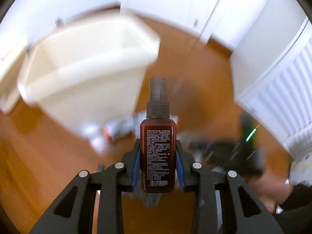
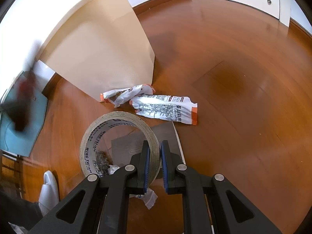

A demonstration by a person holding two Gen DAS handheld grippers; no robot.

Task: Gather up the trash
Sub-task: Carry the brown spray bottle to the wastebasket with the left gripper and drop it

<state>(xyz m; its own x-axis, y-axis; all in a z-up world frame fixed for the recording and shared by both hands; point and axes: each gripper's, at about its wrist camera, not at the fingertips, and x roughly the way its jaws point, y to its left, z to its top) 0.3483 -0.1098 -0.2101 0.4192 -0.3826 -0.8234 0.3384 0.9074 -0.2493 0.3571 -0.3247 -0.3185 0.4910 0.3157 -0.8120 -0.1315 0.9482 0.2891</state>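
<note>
1 brown spray bottle (image 1: 158, 152), clamped between the left tongs' pads. 1 tape roll (image 2: 119, 146), its wall pinched in the right tongs. 2 crumpled snack wrappers: 1 (image 2: 126, 94) ahead of the roll against the bin, 1 (image 2: 167, 108) just right of it. 1 cream bin (image 2: 101, 54), ahead-left of both tongs. 1 grey card (image 2: 140, 136) under the roll.

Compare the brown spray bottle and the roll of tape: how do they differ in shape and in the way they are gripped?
The brown spray bottle is a solid, flat-sided body with a dark cap; the roll of tape is a hollow beige ring with printed letters inside. The left gripper clamps the bottle across its whole body, whereas the right gripper pinches only the roll's wall, one finger inside the ring. Both are held above the wooden floor.
</note>
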